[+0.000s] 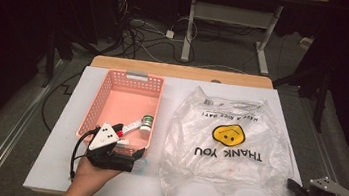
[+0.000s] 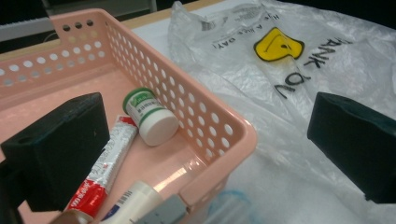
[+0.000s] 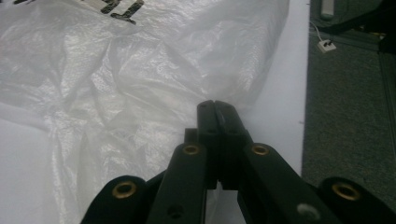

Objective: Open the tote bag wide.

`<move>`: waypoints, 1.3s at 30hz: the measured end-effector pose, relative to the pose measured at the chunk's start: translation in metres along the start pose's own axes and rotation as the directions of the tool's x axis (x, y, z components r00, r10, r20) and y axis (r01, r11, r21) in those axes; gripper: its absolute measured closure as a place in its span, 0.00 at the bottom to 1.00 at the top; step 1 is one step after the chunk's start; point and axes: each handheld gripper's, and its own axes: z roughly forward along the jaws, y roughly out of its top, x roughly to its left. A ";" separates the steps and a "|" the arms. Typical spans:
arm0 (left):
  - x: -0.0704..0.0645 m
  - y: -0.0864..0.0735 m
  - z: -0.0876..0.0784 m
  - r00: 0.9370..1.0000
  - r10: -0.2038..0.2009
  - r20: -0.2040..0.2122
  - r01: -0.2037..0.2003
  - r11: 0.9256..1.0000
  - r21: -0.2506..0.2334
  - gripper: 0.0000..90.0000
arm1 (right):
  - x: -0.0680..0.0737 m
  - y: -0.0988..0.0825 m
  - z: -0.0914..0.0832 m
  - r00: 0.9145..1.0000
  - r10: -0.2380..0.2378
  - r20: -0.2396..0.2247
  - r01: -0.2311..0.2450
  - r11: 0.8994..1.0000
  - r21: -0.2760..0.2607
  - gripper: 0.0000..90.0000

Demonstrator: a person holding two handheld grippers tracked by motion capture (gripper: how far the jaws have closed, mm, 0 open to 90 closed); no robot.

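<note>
2 grippers work this table. The right gripper, at lower centre of its own view and at the lower right corner of the high view, has its jaws pressed together at the near right edge of the clear plastic bag; whether a fold of film is pinched between them cannot be told. The left gripper stands wide open, 1 jaw inside the pink basket and 1 over the bag, straddling the basket's near corner and holding nothing.

The bag lies flat at centre right of the high view, beside the basket, its long axis running from near edge to far edge, with the printed lettering upside down to the person.

Inside the basket, at lower left of the left gripper view, lie a small green-labelled bottle on its side, white cap toward the camera, and a red-and-white tube.

Risks, as a judgement: the thin film may slip from the closed jaws, or both layers may be caught together so the mouth stays shut
</note>
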 end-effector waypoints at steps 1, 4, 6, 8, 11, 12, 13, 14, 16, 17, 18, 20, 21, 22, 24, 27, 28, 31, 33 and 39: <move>0.001 0.002 0.000 1.000 0.004 0.001 -0.004 1.000 -0.006 0.00 | 0.005 -0.001 -0.004 1.000 -0.011 -0.014 0.011 1.000 -0.006 1.00; 0.001 0.006 -0.002 1.000 0.016 -0.013 -0.017 0.999 -0.031 0.00 | 0.011 -0.001 -0.008 0.999 -0.023 -0.028 0.023 1.000 -0.016 1.00; 0.003 0.007 -0.001 1.000 0.010 -0.003 -0.010 1.000 -0.030 0.00 | 0.017 -0.002 -0.012 0.998 -0.037 -0.048 0.036 0.999 -0.025 1.00; 0.007 0.008 0.000 1.000 -0.022 0.009 0.022 1.000 -0.008 0.00 | 0.027 -0.003 -0.016 0.995 -0.058 -0.077 0.055 0.998 -0.033 1.00; 0.011 0.011 0.001 0.999 -0.044 0.023 0.044 0.999 -0.003 0.00 | 0.036 -0.004 -0.018 0.992 -0.068 -0.106 0.065 0.997 -0.032 1.00; 0.012 0.012 0.001 0.999 -0.046 0.024 0.046 0.999 -0.008 0.00 | 0.038 -0.004 -0.018 0.991 -0.074 -0.114 0.071 0.997 -0.034 1.00; 0.013 0.013 0.001 0.999 -0.045 0.023 0.045 0.999 -0.009 0.00 | 0.038 -0.004 -0.018 0.991 -0.074 -0.114 0.071 0.997 -0.034 1.00; 0.013 0.014 0.001 0.999 -0.044 0.023 0.044 0.999 -0.008 0.00 | 0.044 -0.005 -0.019 0.987 -0.091 -0.133 0.087 0.996 -0.034 1.00; 0.014 0.014 0.002 0.998 -0.053 0.034 0.053 0.999 -0.006 0.00 | 0.047 -0.005 -0.020 0.986 -0.094 -0.138 0.091 0.995 -0.031 1.00; 0.014 0.013 0.005 0.998 -0.054 0.040 0.054 0.999 0.000 0.00 | 0.051 -0.005 -0.020 0.981 -0.111 -0.157 0.107 0.994 -0.033 1.00; 0.014 0.013 0.005 0.998 -0.054 0.040 0.054 0.999 0.000 0.00 | 0.051 -0.005 -0.020 0.981 -0.111 -0.157 0.107 0.994 -0.033 1.00; 0.014 0.013 0.006 0.997 -0.055 0.044 0.055 0.998 0.005 0.00 | 0.059 -0.004 -0.021 0.977 -0.115 -0.178 0.113 0.993 -0.022 1.00; 0.015 0.012 0.007 0.997 -0.057 0.054 0.056 0.998 0.009 0.00 | 0.060 -0.004 -0.020 0.975 -0.128 -0.182 0.126 0.992 -0.025 1.00; 0.015 0.012 0.007 0.997 -0.057 0.054 0.056 0.998 0.009 0.00 | 0.061 -0.004 -0.020 0.973 -0.131 -0.189 0.128 0.991 -0.029 1.00; 0.015 0.011 0.007 0.997 -0.053 0.056 0.052 0.999 0.013 0.00 | 0.062 -0.004 -0.020 0.971 -0.131 -0.198 0.128 0.991 -0.026 0.96; 0.013 0.010 0.007 0.999 -0.030 0.037 0.030 0.999 0.015 0.00 | 0.056 0.002 -0.029 0.976 -0.107 -0.192 0.091 0.992 -0.087 0.77; 0.012 0.010 0.006 1.000 -0.019 0.006 0.019 1.000 0.018 0.00 | 0.054 0.004 -0.033 0.977 -0.101 -0.187 0.081 0.990 -0.112 0.74; 0.012 0.009 0.005 1.000 -0.011 0.001 0.011 1.000 0.012 0.00 | 0.049 0.008 -0.039 0.982 -0.081 -0.171 0.055 0.987 -0.152 0.72; 0.011 0.008 0.005 1.000 -0.013 0.015 0.012 1.000 0.011 0.00 | 0.043 0.016 -0.038 0.986 -0.088 -0.143 0.062 0.983 -0.174 0.70; 0.007 0.006 0.005 0.998 -0.023 0.052 0.020 0.999 0.041 0.00 | 0.010 0.057 -0.001 0.995 -0.065 -0.082 0.050 0.984 -0.170 0.68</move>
